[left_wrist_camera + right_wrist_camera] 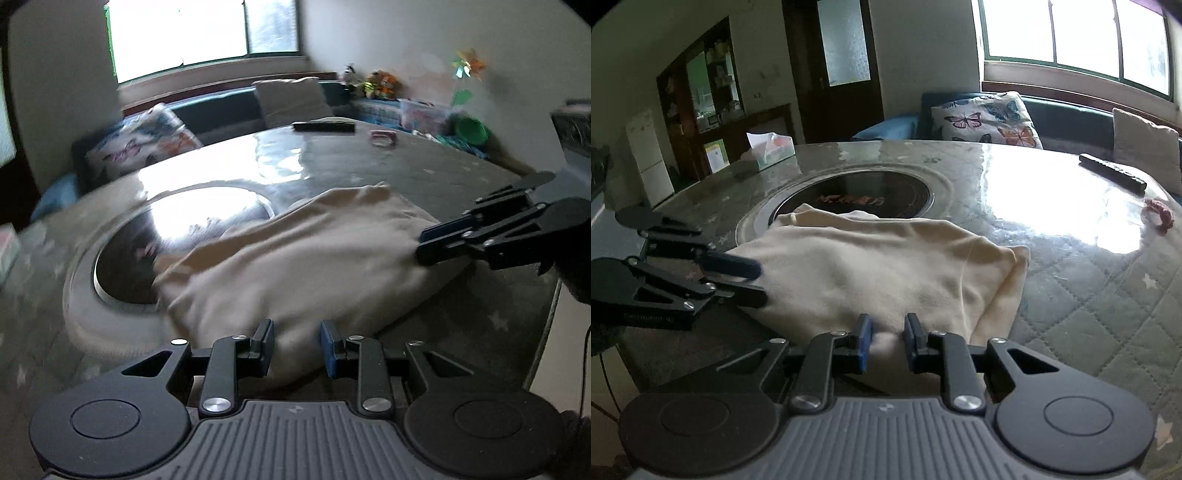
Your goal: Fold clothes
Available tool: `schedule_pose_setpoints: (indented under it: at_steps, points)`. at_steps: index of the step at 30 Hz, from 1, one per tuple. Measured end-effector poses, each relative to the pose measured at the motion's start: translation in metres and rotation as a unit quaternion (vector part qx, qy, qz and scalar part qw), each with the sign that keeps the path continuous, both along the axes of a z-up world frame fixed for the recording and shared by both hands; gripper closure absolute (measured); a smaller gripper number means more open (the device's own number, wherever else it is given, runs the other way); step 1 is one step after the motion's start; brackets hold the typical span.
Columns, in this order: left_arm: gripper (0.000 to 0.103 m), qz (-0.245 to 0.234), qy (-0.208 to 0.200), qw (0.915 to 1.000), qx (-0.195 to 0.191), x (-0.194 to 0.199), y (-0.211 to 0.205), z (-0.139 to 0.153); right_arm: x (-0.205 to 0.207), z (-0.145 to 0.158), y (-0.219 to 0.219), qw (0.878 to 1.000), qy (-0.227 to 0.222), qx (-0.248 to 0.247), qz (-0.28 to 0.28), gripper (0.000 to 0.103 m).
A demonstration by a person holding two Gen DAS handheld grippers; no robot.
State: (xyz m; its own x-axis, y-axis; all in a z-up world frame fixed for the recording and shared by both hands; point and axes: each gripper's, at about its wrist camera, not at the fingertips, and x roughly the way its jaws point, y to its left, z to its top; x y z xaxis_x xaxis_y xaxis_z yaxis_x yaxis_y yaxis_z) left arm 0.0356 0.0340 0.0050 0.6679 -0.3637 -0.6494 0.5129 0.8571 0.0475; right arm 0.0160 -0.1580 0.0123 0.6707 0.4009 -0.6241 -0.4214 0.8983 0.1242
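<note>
A cream garment [295,254] lies folded on the round table, partly over the dark round cooktop [147,254]; it also shows in the right wrist view [886,266]. My left gripper [297,345] is open, its fingers straddling the garment's near edge. My right gripper [886,341] is open too, with a bulge of cloth between its fingers. Each gripper shows from the side in the other's view: the right one [424,245] at the garment's right edge, the left one [759,282] at its left edge.
The table has a quilted cover [1089,325] under glossy film. A remote [1112,173], a pink item [1158,216] and a tissue box [774,149] lie on it. Cushions [990,120] and a bench stand behind, under a window.
</note>
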Motion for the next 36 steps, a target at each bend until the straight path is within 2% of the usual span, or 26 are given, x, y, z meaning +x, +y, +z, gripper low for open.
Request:
schedule_pose_setpoints:
  at_steps: [4, 10, 16, 21, 23, 25, 31, 36]
  points:
    - [0.073, 0.022, 0.008, 0.9994, -0.025, -0.004, 0.019, 0.003, -0.001, 0.006, 0.000, 1.000, -0.004, -0.006, 0.002, 0.080]
    - [0.074, 0.032, 0.022, 0.9981, -0.047, -0.009, 0.032, 0.004, 0.001, 0.001, 0.001, 1.000, 0.003, -0.008, 0.001, 0.079]
    - [0.072, 0.037, -0.007, 0.9971, -0.066, -0.006, 0.033, 0.023, 0.003, 0.012, 0.001, 1.000, -0.006, -0.001, 0.004, 0.079]
    - [0.072, 0.070, 0.017, 0.9956, -0.060, 0.013, 0.042, 0.009, 0.011, 0.007, -0.001, 1.000, 0.002, 0.008, 0.001, 0.079]
    - [0.070, 0.078, 0.032, 0.9946, -0.060, 0.016, 0.049, 0.000, 0.014, 0.004, -0.002, 1.000, 0.007, 0.012, -0.001, 0.078]
    - [0.070, 0.079, 0.041, 0.9936, -0.070, 0.015, 0.055, -0.003, 0.018, 0.000, -0.002, 1.000, 0.012, 0.015, -0.002, 0.078]
    - [0.072, 0.078, 0.012, 0.9946, -0.068, 0.017, 0.048, 0.013, 0.029, 0.009, -0.001, 1.000, 0.005, 0.020, -0.006, 0.074]
    - [0.071, 0.080, 0.003, 0.9949, -0.062, 0.037, 0.041, 0.018, 0.051, 0.015, 0.003, 1.000, -0.008, 0.024, -0.014, 0.074]
